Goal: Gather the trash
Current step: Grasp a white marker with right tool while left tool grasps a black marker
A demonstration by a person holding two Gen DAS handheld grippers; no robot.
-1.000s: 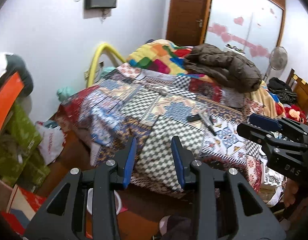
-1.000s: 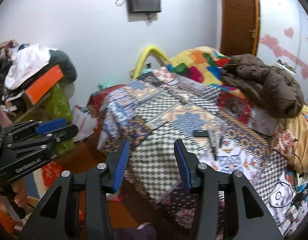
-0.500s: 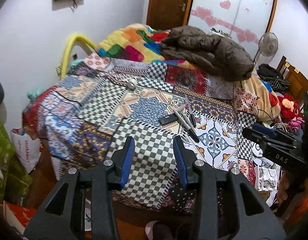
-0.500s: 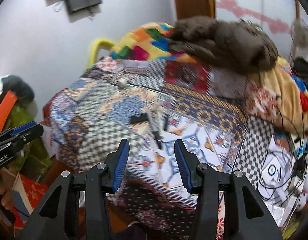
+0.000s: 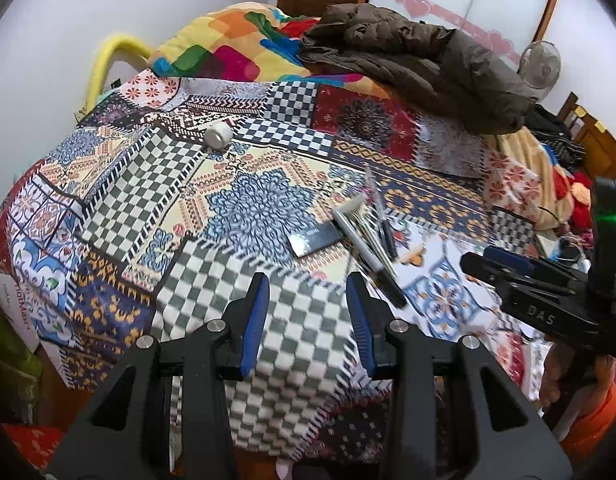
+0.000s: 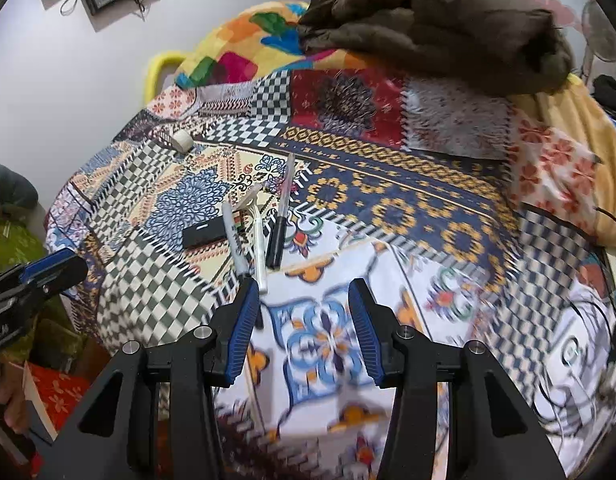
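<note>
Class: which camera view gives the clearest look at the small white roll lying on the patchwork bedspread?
The left wrist view: the white roll appears larger and sharp, its hollow end showing. The right wrist view shows the same roll smaller, near the bedspread's far left edge.

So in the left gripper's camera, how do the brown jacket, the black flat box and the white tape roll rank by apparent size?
1. brown jacket, by far the largest.
2. black flat box.
3. white tape roll, smallest, though it lies farther off, so this is less sure.

Both wrist views look steeply down on the same patchwork bedspread (image 5: 212,216).
</note>
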